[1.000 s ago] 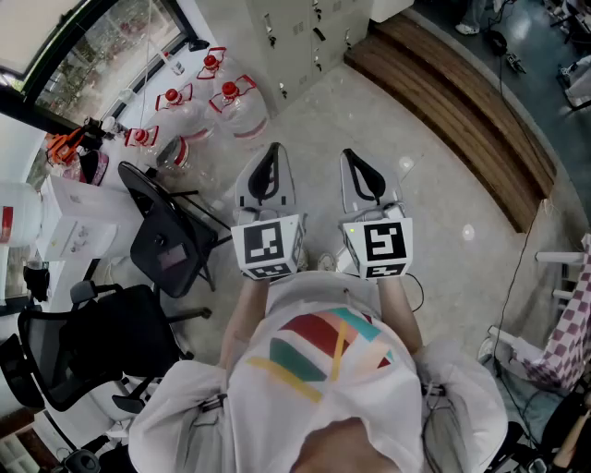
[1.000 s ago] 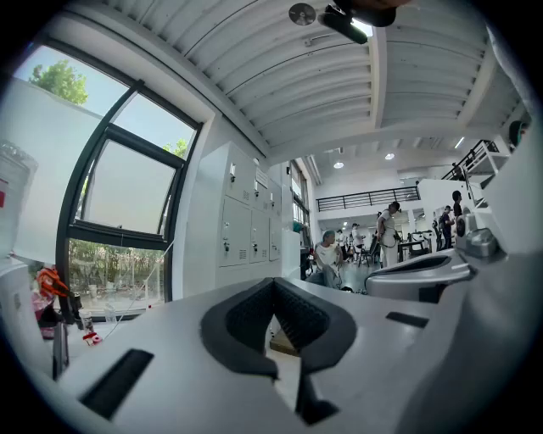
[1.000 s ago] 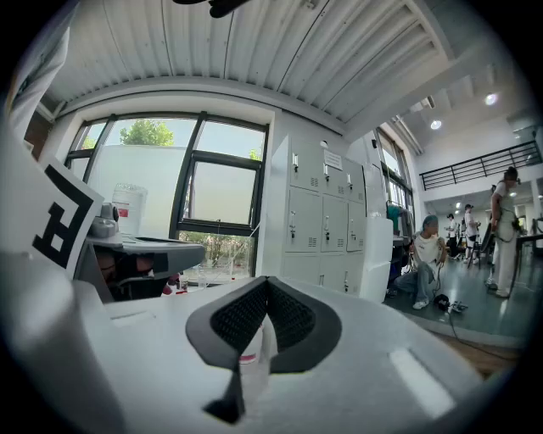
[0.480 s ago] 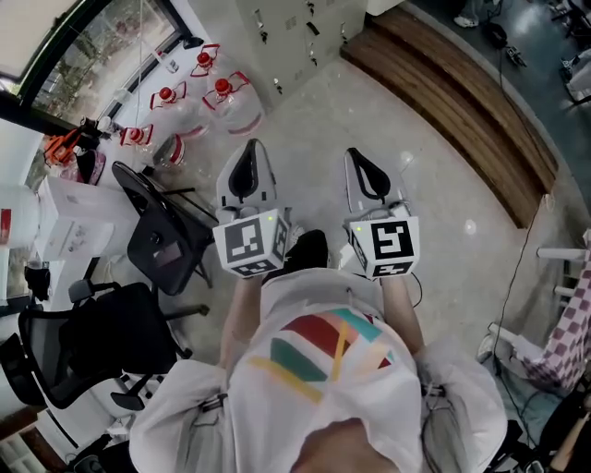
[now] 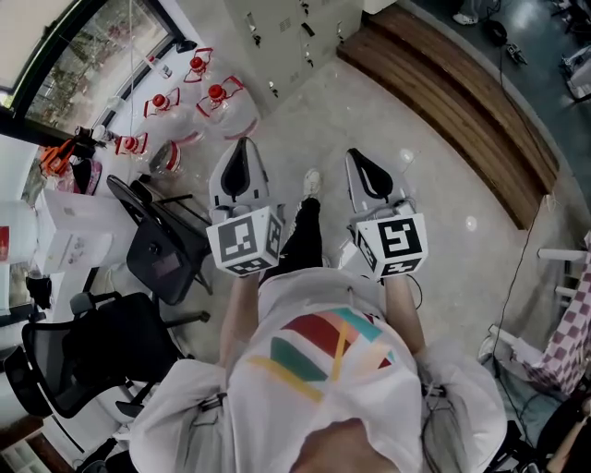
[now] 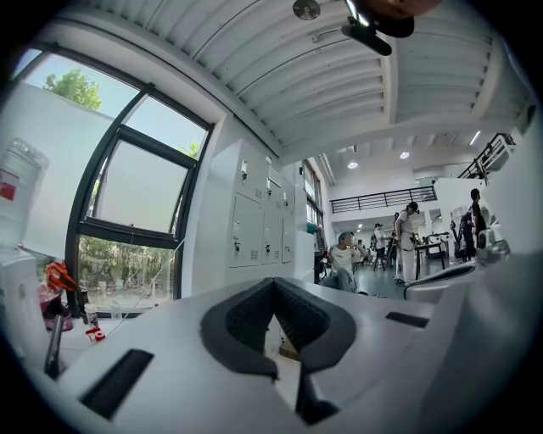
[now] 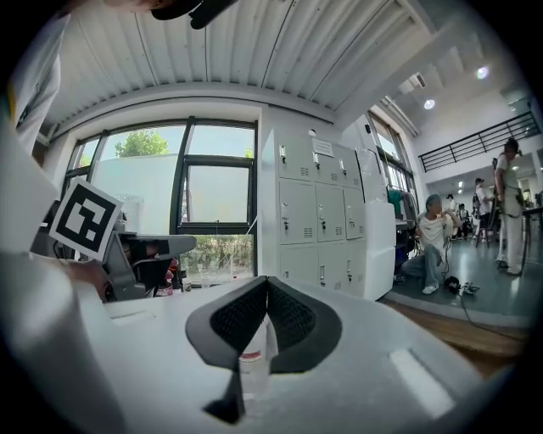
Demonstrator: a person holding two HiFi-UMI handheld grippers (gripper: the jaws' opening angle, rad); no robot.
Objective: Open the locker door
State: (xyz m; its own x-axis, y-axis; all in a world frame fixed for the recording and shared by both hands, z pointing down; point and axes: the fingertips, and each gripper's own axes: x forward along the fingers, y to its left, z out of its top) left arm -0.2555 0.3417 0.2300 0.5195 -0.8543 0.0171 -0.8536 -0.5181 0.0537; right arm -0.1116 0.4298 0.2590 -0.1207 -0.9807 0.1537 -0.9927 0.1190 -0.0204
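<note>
The grey lockers [image 5: 277,28] stand at the top of the head view, across a stretch of floor from me. In the left gripper view the lockers [image 6: 254,225] are straight ahead with doors closed. In the right gripper view the lockers [image 7: 318,216] stand just right of centre. My left gripper [image 5: 238,152] is held out over the floor, shut and empty. My right gripper [image 5: 363,164] is beside it, also shut with nothing in it. The left gripper [image 6: 273,281] and the right gripper [image 7: 267,280] each show black pads meeting at the tip. Neither touches the lockers.
Several water jugs with red caps [image 5: 217,102] stand on the floor left of the lockers. Black office chairs [image 5: 162,249] are at my left. A wooden step [image 5: 443,102] runs along the right. People [image 6: 344,254] sit and stand further back in the room.
Both grippers have moved forward toward the lockers, the left one also drifting left. The person's leg and shoe have stepped forward between them.
</note>
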